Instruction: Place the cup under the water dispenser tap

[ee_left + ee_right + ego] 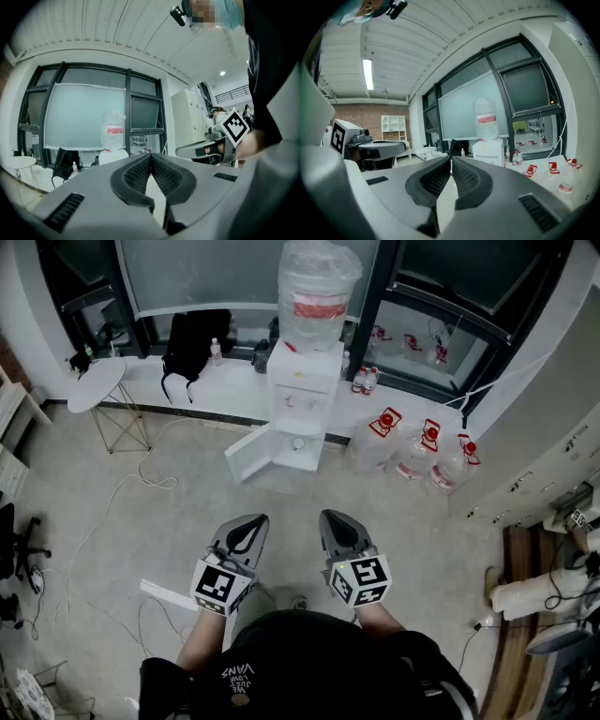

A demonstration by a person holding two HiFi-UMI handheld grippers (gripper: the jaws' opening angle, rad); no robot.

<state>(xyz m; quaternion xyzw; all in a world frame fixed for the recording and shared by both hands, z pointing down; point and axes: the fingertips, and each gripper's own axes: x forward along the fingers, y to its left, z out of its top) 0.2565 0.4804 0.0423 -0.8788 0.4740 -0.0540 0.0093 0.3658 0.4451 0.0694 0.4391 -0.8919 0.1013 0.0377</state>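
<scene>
I'm standing well back from the water dispenser point(302, 381), with both tools held low in front of me and aimed its way. My left gripper point(251, 520) has its jaws pressed together, the black pads point(136, 176) meeting at the tips with nothing between them. My right gripper point(332, 516) is the same, closed tip to tip and empty. I read that as a carrying pose, since nothing is within reach to take hold of.

And the cup? Neither tool has it. The dispenser's lower door point(247, 457) hangs open toward my left, and a small pale thing point(298, 442) sits inside that compartment. It may be the cup, but it's too small to tell. The taps, I judge, are on the front face above that compartment, so the cup would go there.

The dispenser is a boxy white cabinet with smooth, flat panels. A clear, rounded bottle point(316, 285) with a red label stands on top of it. My gripper shells are matte grey and taper like beaks, and the pads carry a fine ribbed grid for bite. Clear spare jugs point(412, 454) with red caps sit on the floor just right of the dispenser.
</scene>
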